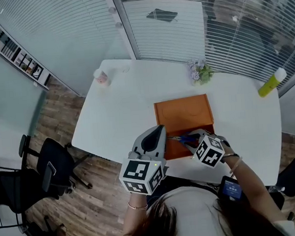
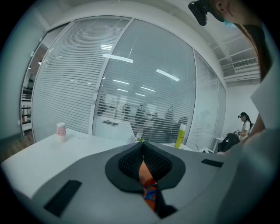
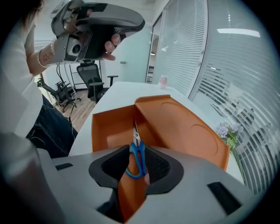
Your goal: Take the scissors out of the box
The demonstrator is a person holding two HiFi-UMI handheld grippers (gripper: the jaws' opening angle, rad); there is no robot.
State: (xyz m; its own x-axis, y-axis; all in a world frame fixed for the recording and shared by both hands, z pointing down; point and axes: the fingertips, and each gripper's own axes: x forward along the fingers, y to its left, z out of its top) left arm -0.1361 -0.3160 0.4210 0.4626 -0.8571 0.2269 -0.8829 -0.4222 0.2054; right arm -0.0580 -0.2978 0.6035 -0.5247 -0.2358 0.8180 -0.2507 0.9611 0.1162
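Note:
An orange box [image 1: 177,149] stands on the white table [image 1: 121,112], its lid [image 1: 184,112] folded back behind it. Blue-handled scissors [image 1: 184,137] lie inside along the box's wall. My right gripper [image 1: 192,138] tilts steeply down into the box. In the right gripper view its jaws [image 3: 136,149] stand open, with the scissors' handles [image 3: 139,161] showing in the gap, no pad pressing them, and the blades [image 3: 134,131] pointing away. My left gripper [image 1: 160,130] hovers over the box's left edge, jaws together and empty. It also shows at the top of the right gripper view [image 3: 94,26].
A paper cup [image 1: 101,78] stands at the table's far left corner. A small bunch of flowers [image 1: 200,73] sits behind the box, and a yellow bottle [image 1: 271,82] at the far right. Office chairs [image 1: 49,167] stand on the floor to the left.

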